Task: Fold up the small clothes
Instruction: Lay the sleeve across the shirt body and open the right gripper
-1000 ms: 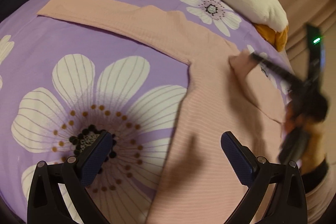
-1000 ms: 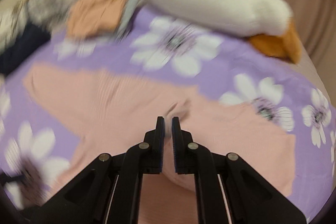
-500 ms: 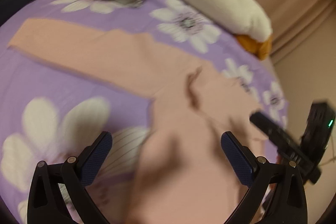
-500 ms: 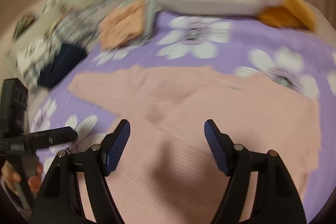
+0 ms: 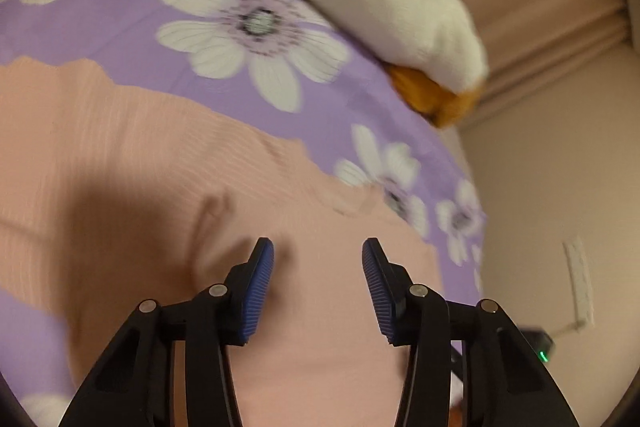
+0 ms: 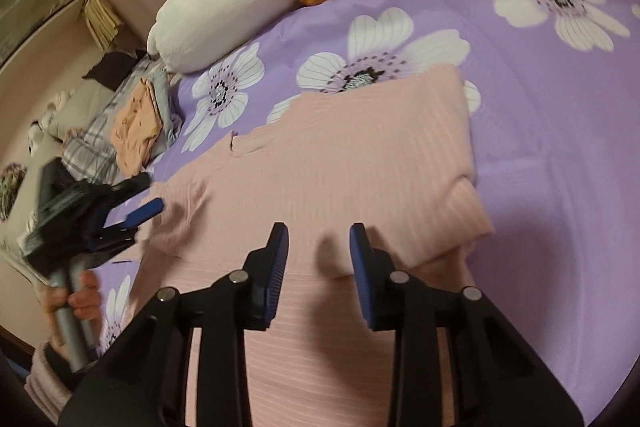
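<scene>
Two claws, left claw (image 5: 318,283) and right claw (image 6: 319,269), just narrowed yet gripping nothing, poised directly above pink ribbed top (image 6: 340,163) on bed (image 6: 560,147); unfolded sleeve nearer left.

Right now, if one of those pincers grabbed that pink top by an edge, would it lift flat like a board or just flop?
Probably flop: the pink top lies limp on the bedspread, one sleeve already folded over on itself. It looks thin and ribbed, so likely light. Pushed, it would probably bunch into wrinkles rather than slide whole.
</scene>
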A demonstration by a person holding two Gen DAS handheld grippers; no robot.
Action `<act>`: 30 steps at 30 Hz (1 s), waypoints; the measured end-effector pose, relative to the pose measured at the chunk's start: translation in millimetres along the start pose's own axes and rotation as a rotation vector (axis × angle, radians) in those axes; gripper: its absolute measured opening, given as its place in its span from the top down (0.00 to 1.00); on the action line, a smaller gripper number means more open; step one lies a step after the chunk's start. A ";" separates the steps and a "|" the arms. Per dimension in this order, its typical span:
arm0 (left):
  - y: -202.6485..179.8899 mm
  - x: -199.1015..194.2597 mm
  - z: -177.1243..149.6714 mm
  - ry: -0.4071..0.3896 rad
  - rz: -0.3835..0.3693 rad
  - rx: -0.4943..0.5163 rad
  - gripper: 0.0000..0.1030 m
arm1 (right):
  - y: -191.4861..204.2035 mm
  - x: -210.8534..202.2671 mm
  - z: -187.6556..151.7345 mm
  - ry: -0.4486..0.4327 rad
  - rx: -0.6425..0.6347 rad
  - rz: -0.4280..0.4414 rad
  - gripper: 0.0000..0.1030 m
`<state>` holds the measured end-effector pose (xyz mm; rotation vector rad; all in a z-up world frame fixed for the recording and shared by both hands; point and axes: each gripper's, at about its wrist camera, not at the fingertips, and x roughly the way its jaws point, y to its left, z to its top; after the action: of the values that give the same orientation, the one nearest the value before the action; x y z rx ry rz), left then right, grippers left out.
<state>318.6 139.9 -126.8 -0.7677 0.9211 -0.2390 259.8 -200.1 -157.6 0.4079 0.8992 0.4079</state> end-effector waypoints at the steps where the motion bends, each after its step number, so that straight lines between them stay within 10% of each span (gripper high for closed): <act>1: 9.2 5.9 0.7 -0.007 0.038 -0.019 0.54 | -1.6 -1.2 -1.5 -0.002 0.001 0.002 0.70; 5: 29.2 14.3 -4.1 0.008 0.112 -0.033 0.73 | -13.3 -0.2 -5.0 0.006 0.019 -0.017 0.69; 20: 33.3 -17.2 -36.7 0.070 0.012 0.004 0.72 | 7.0 -31.9 -38.5 0.014 0.004 0.025 0.67; 25: 52.9 -81.1 -40.8 -0.053 -0.004 -0.015 0.31 | 23.0 -45.1 -50.1 0.019 -0.034 0.032 0.60; 30: 113.8 -146.2 -28.9 -0.204 0.064 -0.127 0.31 | 30.2 -45.5 -64.5 0.035 -0.011 0.049 0.55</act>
<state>193.4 279.4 -123.8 -0.8616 0.7708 -0.0443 176.9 -186.4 -148.3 0.4141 0.9223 0.4656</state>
